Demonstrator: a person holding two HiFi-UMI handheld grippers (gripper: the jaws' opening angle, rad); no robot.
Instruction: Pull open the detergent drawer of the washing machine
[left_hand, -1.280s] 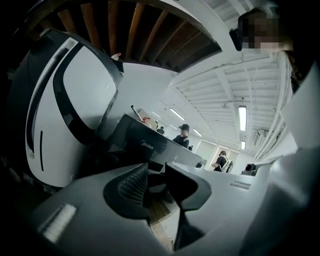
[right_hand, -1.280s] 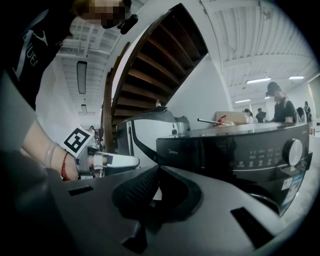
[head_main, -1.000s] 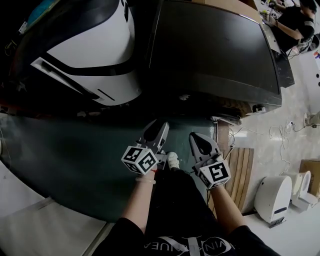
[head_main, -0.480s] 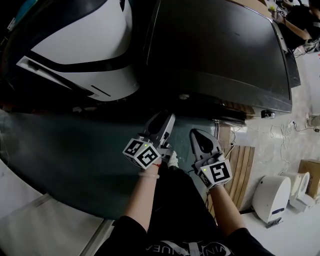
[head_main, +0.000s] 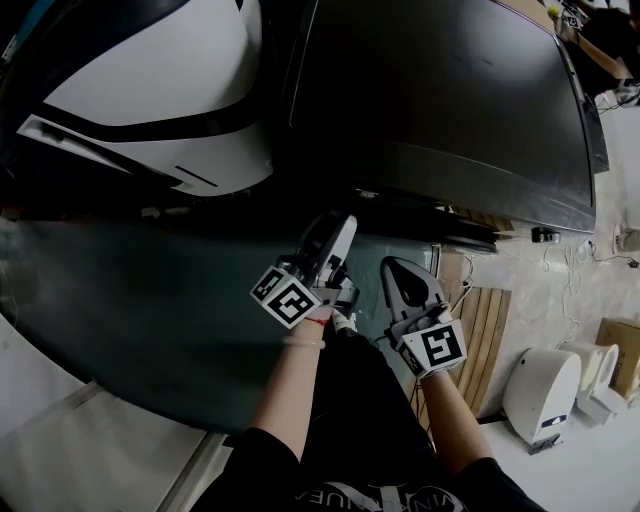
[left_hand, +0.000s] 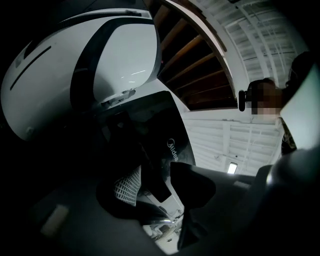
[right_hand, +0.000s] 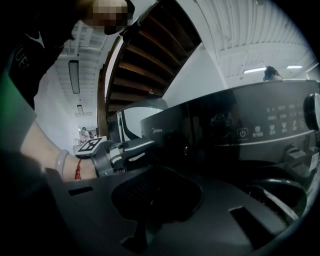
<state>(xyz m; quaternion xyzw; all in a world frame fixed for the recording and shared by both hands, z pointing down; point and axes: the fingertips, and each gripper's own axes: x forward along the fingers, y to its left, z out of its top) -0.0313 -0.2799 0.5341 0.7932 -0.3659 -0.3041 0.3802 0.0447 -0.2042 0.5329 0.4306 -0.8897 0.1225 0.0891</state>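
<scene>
Drawer position first: dark detergent drawer front (left_hand: 161, 137) at upper left corner of black front-loading washing machine (head_main: 430, 110), straight ahead of left gripper (left_hand: 157, 182). Jaws spread apart, ribbed pad (left_hand: 125, 186) visible on one of them. Dark edge of machine front between the two; contact not resolvable in shadow. Seen from right gripper view, left gripper (right_hand: 127, 149) level with detergent drawer front (right_hand: 175, 142), tips at or just beside its left edge. Drawer pulled out or flush: cannot tell.

Right gripper (right_hand: 155, 194): jaws closed together, nothing between them. Sits near left gripper and back from the machine front; in head view, right gripper (head_main: 400, 278) just below and to the right of left gripper (head_main: 338, 232).

Writing: "Midea" in pale letters on detergent drawer front, legible in both gripper views. Power symbol on round button (right_hand: 242, 133) of glossy control panel (right_hand: 270, 127). Other small labels along panel too small to read. Round knob (right_hand: 314, 112) at panel's right end, cut by frame edge.

White rounded appliance with black band (head_main: 150, 90) beside washing machine, on person's left.
</scene>
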